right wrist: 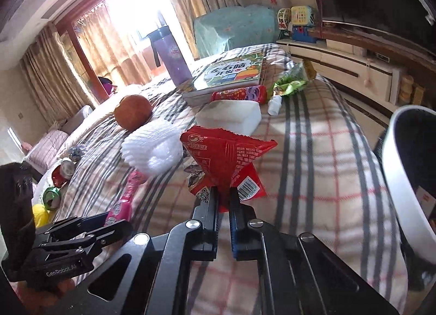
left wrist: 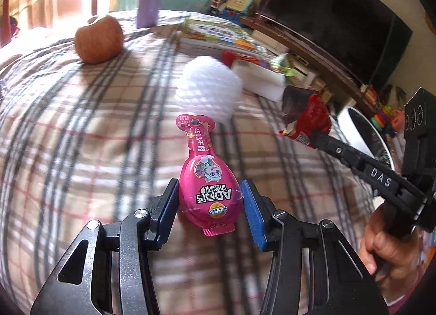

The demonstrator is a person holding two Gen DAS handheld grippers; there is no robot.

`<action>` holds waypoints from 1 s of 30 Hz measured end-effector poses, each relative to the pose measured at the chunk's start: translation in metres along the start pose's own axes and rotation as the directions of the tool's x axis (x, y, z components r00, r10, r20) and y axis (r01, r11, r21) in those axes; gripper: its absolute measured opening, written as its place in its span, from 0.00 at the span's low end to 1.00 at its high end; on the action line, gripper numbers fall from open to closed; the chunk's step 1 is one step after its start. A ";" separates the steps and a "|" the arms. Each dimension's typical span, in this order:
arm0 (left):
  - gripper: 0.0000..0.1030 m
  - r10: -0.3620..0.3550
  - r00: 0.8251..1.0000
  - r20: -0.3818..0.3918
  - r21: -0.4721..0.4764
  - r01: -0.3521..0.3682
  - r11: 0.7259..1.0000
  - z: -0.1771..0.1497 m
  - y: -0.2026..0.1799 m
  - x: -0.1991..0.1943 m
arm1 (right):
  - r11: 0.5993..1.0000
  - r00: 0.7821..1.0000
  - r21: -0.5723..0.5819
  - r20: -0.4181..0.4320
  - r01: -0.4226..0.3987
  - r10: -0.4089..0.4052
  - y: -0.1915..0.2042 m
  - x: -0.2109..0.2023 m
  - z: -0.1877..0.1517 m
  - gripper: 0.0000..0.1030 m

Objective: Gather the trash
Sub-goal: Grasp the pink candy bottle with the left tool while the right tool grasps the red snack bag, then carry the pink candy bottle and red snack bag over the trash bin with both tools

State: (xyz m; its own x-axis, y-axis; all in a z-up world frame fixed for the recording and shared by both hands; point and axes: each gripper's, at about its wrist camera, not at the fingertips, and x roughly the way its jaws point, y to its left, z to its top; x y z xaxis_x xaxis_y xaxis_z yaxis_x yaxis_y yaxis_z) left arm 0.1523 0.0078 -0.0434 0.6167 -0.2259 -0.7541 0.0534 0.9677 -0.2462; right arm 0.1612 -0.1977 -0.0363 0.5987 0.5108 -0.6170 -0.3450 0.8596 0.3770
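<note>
A pink egg-shaped snack packet [left wrist: 208, 179] with cartoon print lies on the plaid cloth [left wrist: 81, 151]. My left gripper [left wrist: 209, 192] is shut on it, with a blue pad against each side. In the right wrist view the same packet [right wrist: 122, 200] shows beside the left gripper [right wrist: 103, 219]. My right gripper [right wrist: 224, 198] is shut on a crumpled red snack wrapper [right wrist: 226, 157] and holds it above the cloth. The left wrist view shows this wrapper [left wrist: 313, 116] at the right gripper's [left wrist: 313, 135] tips, close to a white bin [left wrist: 354, 130].
The white bin [right wrist: 400, 173] stands at the right edge. On the cloth lie a white foam net [right wrist: 152, 149], a white foam block [right wrist: 231, 116], an apple [right wrist: 132, 112], a purple bottle [right wrist: 174, 56], books [right wrist: 231, 72], a red tube [right wrist: 239, 94] and a green wrapper [right wrist: 291, 83].
</note>
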 end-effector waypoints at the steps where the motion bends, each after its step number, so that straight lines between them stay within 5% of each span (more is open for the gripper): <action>1: 0.44 -0.010 1.000 0.000 0.010 0.010 1.000 -0.001 -0.005 -0.001 | 1.000 1.000 0.005 0.003 -0.001 0.001 -0.001 -0.005 -0.002 0.06; 30: 0.44 -0.133 0.991 -0.008 0.214 0.132 0.968 0.005 -0.118 -0.009 | 0.988 0.987 0.138 0.131 0.072 -0.090 -0.062 -0.109 -0.028 0.06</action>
State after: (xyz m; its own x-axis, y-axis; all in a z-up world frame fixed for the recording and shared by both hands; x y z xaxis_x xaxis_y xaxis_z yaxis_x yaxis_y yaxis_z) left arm 0.1441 -0.1042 -0.0044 0.5978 -0.3539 -0.7193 0.3011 0.9307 -0.2077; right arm 0.0970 -0.3061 -0.0113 0.7168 0.4251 -0.5527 -0.1979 0.8841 0.4233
